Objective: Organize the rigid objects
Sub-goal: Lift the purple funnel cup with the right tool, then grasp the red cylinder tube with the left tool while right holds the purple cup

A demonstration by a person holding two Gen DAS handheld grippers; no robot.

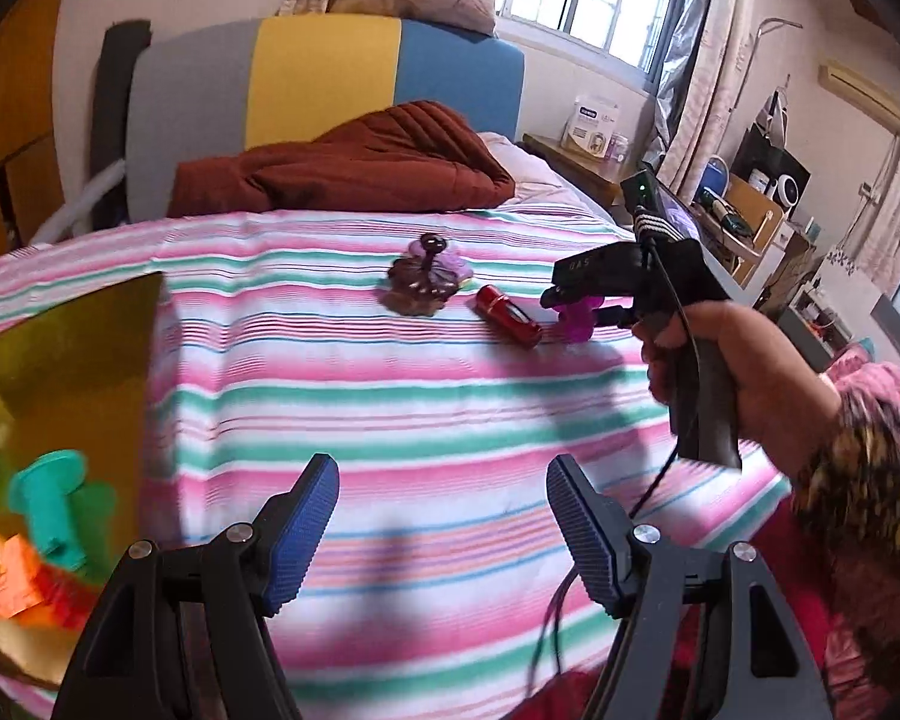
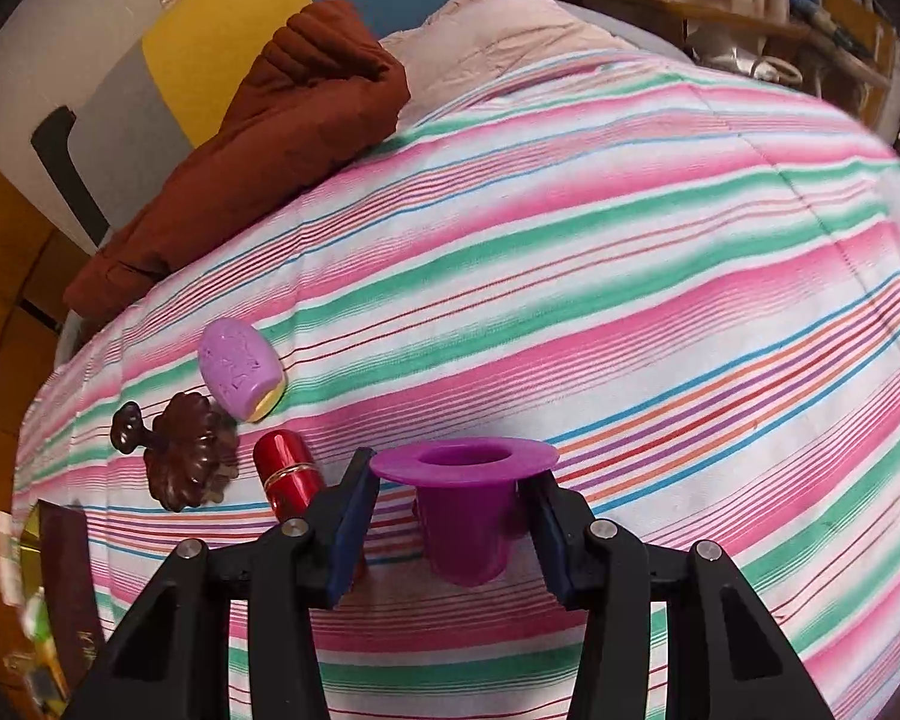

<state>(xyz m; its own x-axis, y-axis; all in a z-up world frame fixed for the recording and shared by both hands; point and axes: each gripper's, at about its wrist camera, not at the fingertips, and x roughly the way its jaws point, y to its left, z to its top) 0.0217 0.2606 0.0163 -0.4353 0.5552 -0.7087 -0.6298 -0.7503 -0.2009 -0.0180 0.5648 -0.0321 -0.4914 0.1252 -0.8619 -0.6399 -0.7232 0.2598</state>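
On the striped bed cover lie a brown flower-shaped piece (image 2: 189,459) with a knobbed stem, a red cylinder (image 2: 288,477) and a lilac barrel-shaped piece (image 2: 240,369). A magenta flanged cup (image 2: 465,504) stands between the fingers of my right gripper (image 2: 456,516); the pads sit beside its body with small gaps, so the jaws are open around it. In the left wrist view my right gripper (image 1: 570,306) is over the magenta cup (image 1: 579,321), beside the red cylinder (image 1: 507,315) and brown piece (image 1: 420,288). My left gripper (image 1: 444,531) is open and empty above the cover.
A gold-lined box (image 1: 60,360) at the left holds a teal flanged piece (image 1: 54,504) and orange and green items. A rust-brown quilt (image 1: 342,162) lies at the bed's head. A bedside shelf (image 1: 576,162) and clutter stand at the right.
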